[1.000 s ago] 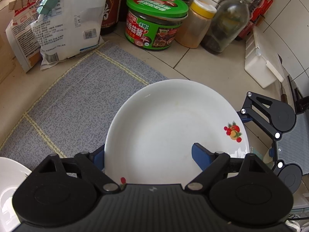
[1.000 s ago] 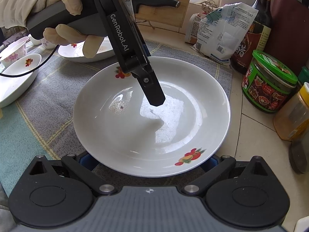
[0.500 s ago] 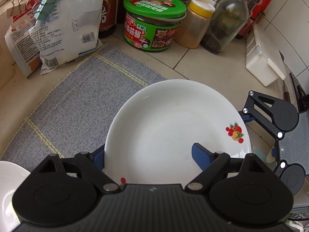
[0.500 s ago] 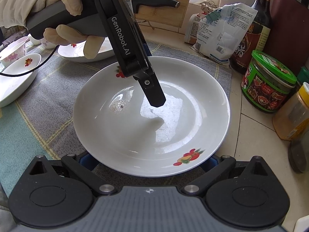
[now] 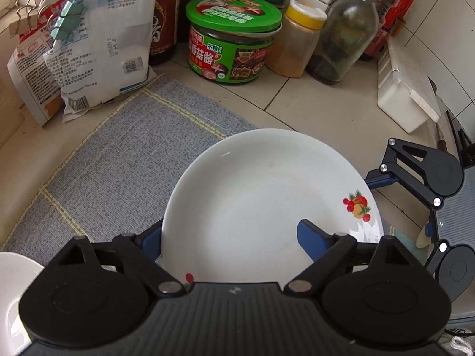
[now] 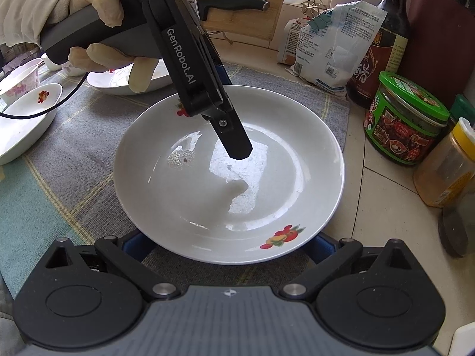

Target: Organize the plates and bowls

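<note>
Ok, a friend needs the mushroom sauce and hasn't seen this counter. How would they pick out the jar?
Start at the grey woven mat holding the big white plate, then look past its far edge to the containers standing on the tiles by the wall. The sauce jar is the squat, wide one with the green lid, between a dark bottle and a yellow-capped jar.

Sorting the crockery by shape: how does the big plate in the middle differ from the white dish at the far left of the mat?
The plate is round; the dish looks elongated. The plate shows two fruit prints on its rim, the dish one. A black cable passes over the dish, not the plate. Both are white and rest on the grey mat.
</note>
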`<control>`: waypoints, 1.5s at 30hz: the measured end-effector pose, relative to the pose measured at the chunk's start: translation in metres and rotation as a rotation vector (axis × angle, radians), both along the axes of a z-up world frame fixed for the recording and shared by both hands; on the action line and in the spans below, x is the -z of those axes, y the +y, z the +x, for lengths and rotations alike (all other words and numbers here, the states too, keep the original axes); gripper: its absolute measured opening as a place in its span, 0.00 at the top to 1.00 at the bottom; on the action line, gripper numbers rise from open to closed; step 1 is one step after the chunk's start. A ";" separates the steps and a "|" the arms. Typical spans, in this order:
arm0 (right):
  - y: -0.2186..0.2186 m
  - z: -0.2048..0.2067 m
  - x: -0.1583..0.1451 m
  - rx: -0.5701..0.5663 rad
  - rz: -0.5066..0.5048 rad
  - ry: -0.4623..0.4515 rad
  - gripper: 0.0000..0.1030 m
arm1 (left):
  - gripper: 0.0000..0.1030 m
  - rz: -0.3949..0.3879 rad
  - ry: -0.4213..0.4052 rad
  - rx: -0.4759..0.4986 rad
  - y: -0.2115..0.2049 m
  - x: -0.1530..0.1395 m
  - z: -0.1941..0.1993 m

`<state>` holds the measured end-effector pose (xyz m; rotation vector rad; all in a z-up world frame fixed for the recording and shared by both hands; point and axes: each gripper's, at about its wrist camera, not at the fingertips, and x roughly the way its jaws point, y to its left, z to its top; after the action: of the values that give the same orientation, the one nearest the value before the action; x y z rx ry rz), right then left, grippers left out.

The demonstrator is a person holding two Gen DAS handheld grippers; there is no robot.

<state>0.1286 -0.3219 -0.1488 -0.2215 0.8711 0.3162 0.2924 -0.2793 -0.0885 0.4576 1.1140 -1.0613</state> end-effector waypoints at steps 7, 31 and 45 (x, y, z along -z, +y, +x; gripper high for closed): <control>-0.004 -0.018 -0.004 0.054 0.000 -0.013 0.00 | 0.10 -0.025 -0.070 -0.031 0.016 -0.015 -0.013; -0.003 -0.091 -0.046 0.304 0.330 -0.192 0.00 | 0.06 -0.209 -0.432 -0.184 0.116 -0.088 -0.146; 0.086 -0.093 -0.046 0.201 0.187 -0.236 0.00 | 0.06 -0.228 -0.443 -0.408 0.218 -0.073 -0.188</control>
<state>0.0360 -0.2362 -0.1030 0.0036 0.6198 0.1777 0.1041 -0.0616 -0.0153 0.2503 0.6445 -0.6715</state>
